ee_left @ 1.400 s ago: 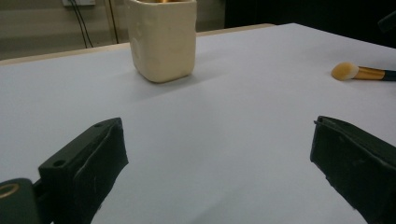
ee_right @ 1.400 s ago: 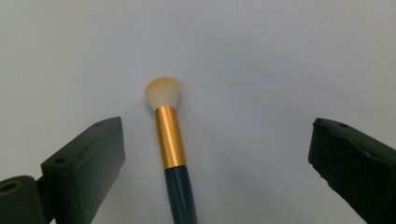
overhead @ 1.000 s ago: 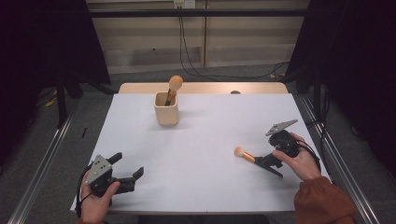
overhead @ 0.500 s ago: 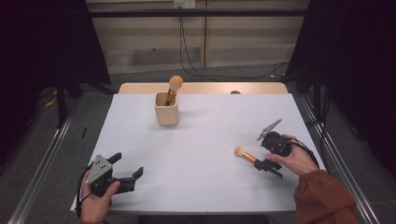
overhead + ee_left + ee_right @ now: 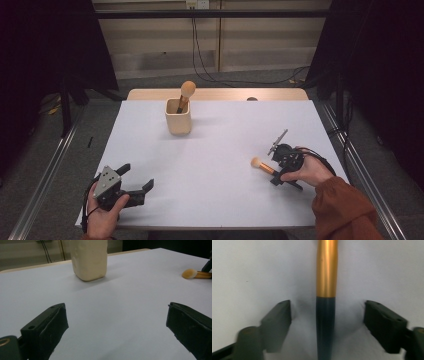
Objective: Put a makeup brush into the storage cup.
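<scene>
The right hand-held gripper (image 5: 278,171) sits low over the near right part of the white tabletop (image 5: 225,150), in the person's right hand (image 5: 307,172). Its 2 black jaws have just been closing in, but they stand partly open. A makeup brush (image 5: 265,166) lies flat on the tabletop between them. In the right gripper view the brush handle (image 5: 325,302) runs straight up the middle, dark at the bottom and gold higher up. There is a gap on each side of it, so the pads (image 5: 278,320) are not touching it. From the high view, the soft round tip (image 5: 256,161) of the brush points toward the middle of the tabletop.

The left hand-held gripper (image 5: 136,181) rests at the near left corner, in the person's left hand (image 5: 102,212). Its jaws are wide open and hold nothing. In the left gripper view, bare white tabletop shows between the 2 pads (image 5: 50,325).

Far from both, toward the back of the tabletop, stands a small pale cup (image 5: 178,116). It is upright. A second brush (image 5: 186,95) stands in it, leaning a little, with its fluffy round head sticking out of the top.
</scene>
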### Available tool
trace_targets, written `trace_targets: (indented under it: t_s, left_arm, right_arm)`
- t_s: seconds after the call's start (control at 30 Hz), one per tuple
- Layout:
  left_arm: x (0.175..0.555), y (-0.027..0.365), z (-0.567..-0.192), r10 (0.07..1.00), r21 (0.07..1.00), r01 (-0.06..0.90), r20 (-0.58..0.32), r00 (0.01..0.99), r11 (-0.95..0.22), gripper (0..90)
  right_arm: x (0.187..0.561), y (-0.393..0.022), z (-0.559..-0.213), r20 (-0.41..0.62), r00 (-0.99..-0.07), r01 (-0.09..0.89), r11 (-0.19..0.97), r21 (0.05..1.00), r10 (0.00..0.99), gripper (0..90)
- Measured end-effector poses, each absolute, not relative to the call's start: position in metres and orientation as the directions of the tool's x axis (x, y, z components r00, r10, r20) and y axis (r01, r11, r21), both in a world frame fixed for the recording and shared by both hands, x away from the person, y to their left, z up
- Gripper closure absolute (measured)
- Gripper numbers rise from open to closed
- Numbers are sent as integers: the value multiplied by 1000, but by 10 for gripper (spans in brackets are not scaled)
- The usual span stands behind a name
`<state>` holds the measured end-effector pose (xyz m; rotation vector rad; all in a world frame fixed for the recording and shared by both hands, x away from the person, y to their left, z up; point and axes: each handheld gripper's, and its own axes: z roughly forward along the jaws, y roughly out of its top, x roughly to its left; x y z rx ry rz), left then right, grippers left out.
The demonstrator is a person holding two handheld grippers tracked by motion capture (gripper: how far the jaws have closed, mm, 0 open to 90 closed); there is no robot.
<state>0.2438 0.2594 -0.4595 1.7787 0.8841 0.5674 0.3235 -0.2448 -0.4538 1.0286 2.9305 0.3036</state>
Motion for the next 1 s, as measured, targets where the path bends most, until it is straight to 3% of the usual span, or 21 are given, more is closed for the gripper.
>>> trace_targets:
  t_s: [0.67, 0.83, 1.0]
  left_arm:
    - [244, 258, -460, 780, 929, 303, -27, 626, -212, 34]
    - [244, 259, -460, 782, 929, 303, -24, 622, -212, 34]
    - [244, 258, -460, 780, 928, 304, -26, 625, -213, 34]
  right_arm:
    - [330, -232, -448, 36, -806, 590, 799, 110, 590, 679]
    - [329, -231, -448, 41, -805, 593, 798, 108, 592, 752]
    - [330, -232, -448, 46, -801, 598, 794, 108, 597, 756]
